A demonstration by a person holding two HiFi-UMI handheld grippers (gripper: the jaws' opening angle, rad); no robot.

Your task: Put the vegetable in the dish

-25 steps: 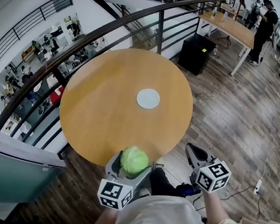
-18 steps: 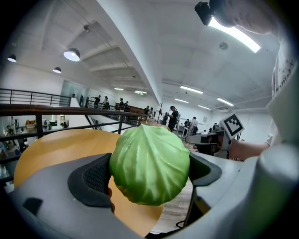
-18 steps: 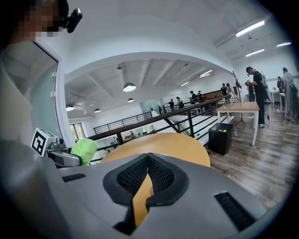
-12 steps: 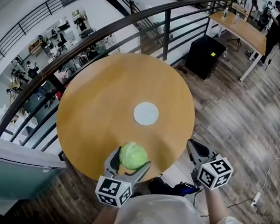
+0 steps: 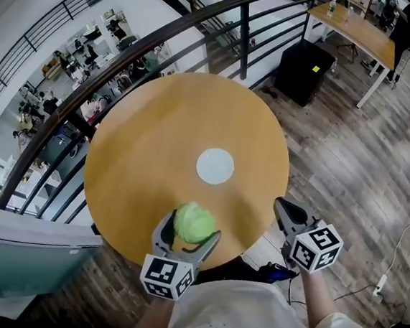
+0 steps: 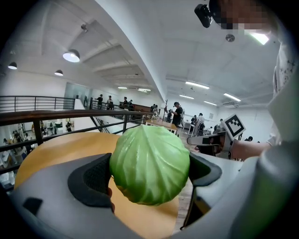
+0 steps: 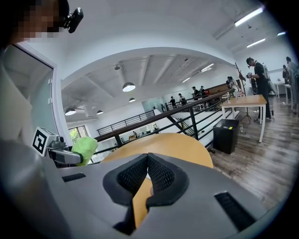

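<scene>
The left gripper (image 5: pixel 190 231) is clamped on the cabbage (image 5: pixel 194 222), with a padded jaw pressed against each side, and holds it above the near edge of the round wooden table (image 5: pixel 146 151). The white dish (image 5: pixel 214 166) sits near the table's centre, apart from the cabbage. The right gripper (image 5: pixel 285 213) is pinched closed on nothing, just off the table's near rim.
</scene>
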